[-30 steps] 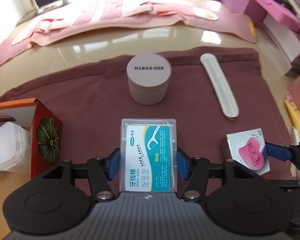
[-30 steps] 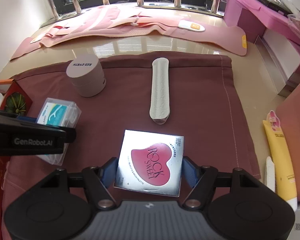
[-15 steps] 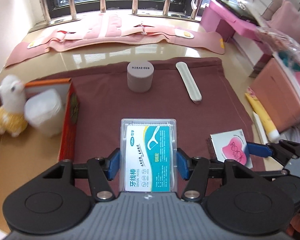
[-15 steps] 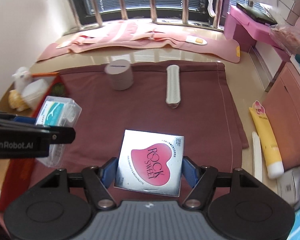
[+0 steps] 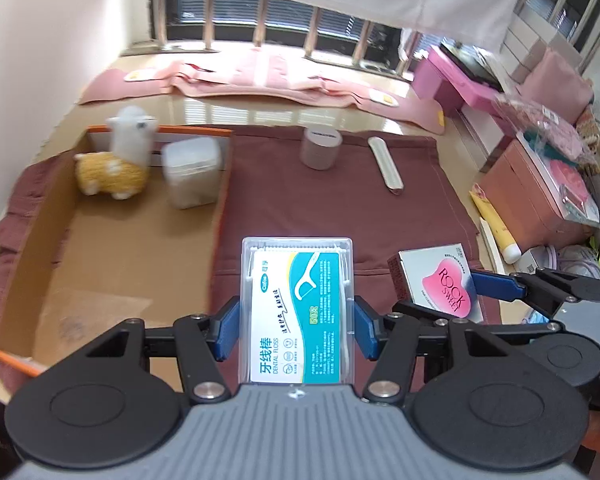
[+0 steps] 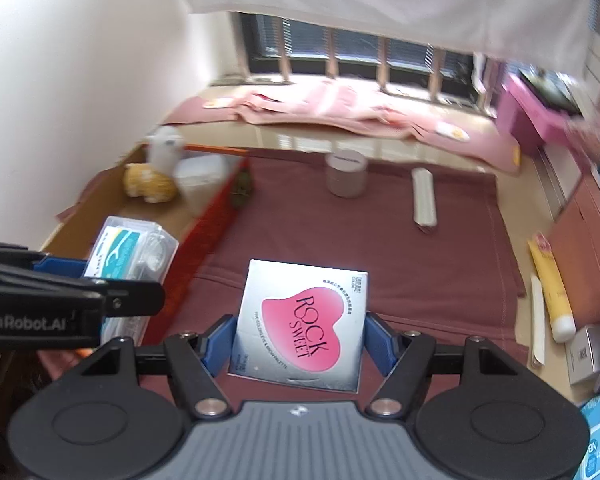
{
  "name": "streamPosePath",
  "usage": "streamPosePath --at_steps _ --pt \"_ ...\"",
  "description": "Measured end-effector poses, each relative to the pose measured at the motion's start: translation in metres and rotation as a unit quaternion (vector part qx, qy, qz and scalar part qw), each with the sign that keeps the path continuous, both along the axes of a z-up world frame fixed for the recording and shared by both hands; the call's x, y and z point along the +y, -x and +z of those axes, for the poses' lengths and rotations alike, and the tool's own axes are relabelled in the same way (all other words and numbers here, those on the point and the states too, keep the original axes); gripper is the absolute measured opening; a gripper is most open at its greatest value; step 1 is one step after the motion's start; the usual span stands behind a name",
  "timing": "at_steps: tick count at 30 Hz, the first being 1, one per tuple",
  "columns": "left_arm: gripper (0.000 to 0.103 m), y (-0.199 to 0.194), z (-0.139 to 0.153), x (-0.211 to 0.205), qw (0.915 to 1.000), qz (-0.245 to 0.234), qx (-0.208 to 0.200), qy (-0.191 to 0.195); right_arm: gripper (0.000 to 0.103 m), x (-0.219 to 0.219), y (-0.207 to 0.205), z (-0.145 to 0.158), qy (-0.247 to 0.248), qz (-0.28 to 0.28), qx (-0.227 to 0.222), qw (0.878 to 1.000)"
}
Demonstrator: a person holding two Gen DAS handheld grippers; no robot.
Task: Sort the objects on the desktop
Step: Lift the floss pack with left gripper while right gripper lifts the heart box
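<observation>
Now left tongs (image 5: 296, 326) clamp the floss box (image 5: 298, 312), right tongs (image 6: 300, 340) the palette box (image 6: 302, 320).

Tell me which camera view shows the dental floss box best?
The left wrist view. There the dental floss box faces the camera between the left tongs, with its label readable. In the right wrist view the box shows only from the side, partly behind a black arm of the tongs.

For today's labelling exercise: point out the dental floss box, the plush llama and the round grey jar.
dental floss box (image 5: 298, 316), left wrist view, on its printed label.
plush llama (image 5: 112, 172), left wrist view, on its yellow body.
round grey jar (image 6: 346, 174), right wrist view, on its side wall.
</observation>
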State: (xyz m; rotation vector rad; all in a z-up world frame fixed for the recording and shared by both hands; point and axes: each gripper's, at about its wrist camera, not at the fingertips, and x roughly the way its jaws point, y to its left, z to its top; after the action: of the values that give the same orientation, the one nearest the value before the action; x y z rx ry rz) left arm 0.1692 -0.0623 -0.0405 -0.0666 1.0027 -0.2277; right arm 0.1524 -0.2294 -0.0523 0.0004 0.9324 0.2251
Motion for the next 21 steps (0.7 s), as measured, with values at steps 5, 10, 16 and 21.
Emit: streamPosePath --at_steps 5,10,16,21 --pt "0.057 0.012 0.007 0.054 0.9998 0.016 -0.006 0.01 0.068 0.049 0.008 0.01 0.002 0.011 -0.009 1.0" --pt "0.057 0.012 0.011 0.118 0.9998 0.013 -0.006 0.011 0.068 0.107 0.009 0.018 0.002 -0.006 -0.013 1.0" --pt "0.057 0.01 0.016 0.183 0.9996 -0.017 -0.02 -0.004 0.068 0.179 0.014 0.018 0.003 -0.04 -0.014 0.999" --pt "0.057 0.009 0.017 0.219 0.9992 -0.037 -0.014 -0.007 0.068 0.224 0.019 0.017 -0.002 -0.069 -0.006 0.998"
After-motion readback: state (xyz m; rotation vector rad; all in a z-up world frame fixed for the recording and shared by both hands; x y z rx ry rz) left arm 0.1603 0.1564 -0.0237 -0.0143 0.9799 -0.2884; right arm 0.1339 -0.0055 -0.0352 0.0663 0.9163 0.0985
